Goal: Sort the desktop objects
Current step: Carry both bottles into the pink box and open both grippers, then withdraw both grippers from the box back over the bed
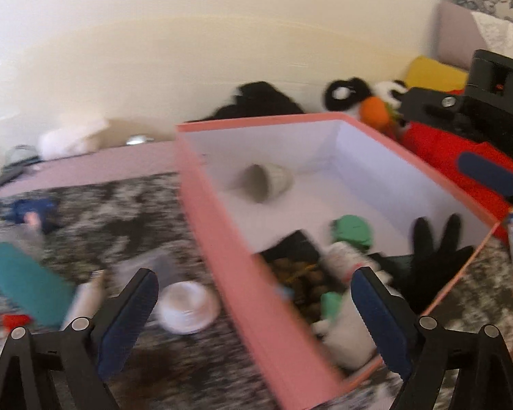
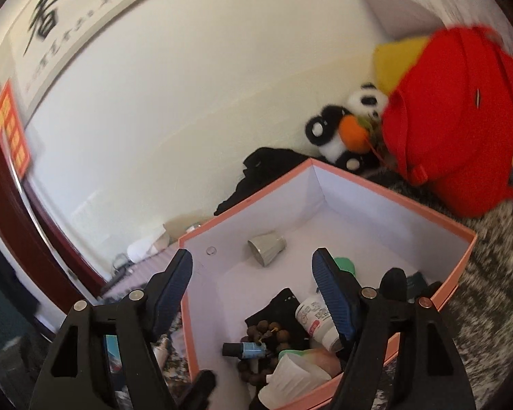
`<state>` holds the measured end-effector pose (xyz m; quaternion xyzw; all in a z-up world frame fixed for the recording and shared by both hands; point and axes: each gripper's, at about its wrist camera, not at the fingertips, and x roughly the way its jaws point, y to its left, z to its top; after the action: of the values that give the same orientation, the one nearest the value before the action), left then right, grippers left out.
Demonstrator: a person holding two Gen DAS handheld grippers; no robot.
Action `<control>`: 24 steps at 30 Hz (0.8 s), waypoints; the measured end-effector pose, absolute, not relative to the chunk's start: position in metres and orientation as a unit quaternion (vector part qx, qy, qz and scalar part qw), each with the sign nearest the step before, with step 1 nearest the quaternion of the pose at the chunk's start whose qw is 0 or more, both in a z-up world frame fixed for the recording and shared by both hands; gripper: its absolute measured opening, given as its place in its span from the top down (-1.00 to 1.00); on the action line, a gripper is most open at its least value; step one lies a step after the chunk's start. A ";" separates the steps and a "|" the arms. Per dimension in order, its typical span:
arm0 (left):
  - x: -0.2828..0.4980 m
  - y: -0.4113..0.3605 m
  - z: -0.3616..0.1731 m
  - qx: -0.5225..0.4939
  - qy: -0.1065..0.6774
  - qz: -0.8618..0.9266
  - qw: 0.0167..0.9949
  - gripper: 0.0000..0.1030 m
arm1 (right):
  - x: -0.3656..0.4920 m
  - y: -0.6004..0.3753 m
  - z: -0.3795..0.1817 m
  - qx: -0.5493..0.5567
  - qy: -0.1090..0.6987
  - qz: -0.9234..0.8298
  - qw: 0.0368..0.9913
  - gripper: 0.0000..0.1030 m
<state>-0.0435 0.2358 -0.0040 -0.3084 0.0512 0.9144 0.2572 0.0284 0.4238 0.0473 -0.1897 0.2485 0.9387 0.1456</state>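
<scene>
A pink box (image 1: 219, 239) with a white inside sits on a mottled dark cloth; it also shows in the right wrist view (image 2: 427, 205). Inside lie a grey cup (image 2: 266, 246) on its side, a green lid (image 1: 354, 231), a black glove (image 1: 434, 253), wooden beads (image 2: 270, 331), a white bottle (image 2: 316, 319) and a small blue bottle (image 2: 248, 349). My left gripper (image 1: 256, 294) is open and empty, straddling the box's near wall. My right gripper (image 2: 253, 287) is open and empty above the box's near left corner. It also shows in the left wrist view (image 1: 489, 171).
Left of the box on the cloth lie a white round lid (image 1: 188, 305), a teal case (image 1: 24, 283), a white tube (image 1: 83, 299) and a dark blue item (image 1: 34, 213). Behind the box are a red bag (image 2: 461, 119), a panda plush (image 2: 345, 130) and black cloth (image 2: 256, 171).
</scene>
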 end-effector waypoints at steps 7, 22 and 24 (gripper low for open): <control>-0.043 0.165 0.001 -0.291 0.058 0.943 0.151 -0.87 | 0.031 0.372 0.062 -0.195 0.187 0.951 0.149 -0.74; -0.098 -0.002 -0.032 -0.342 0.035 0.939 -0.020 -0.89 | -0.017 0.239 0.037 -0.272 0.097 0.957 -0.004 0.03; -0.106 -0.016 -0.038 -0.350 0.024 0.936 -0.030 -0.89 | -0.032 0.223 0.021 -0.301 0.071 0.951 -0.001 0.08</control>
<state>-0.1055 -0.0164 -0.0382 -0.3499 0.0243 0.9360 -0.0300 -0.0316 0.2226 0.0205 -0.3010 0.0707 0.9510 -0.0014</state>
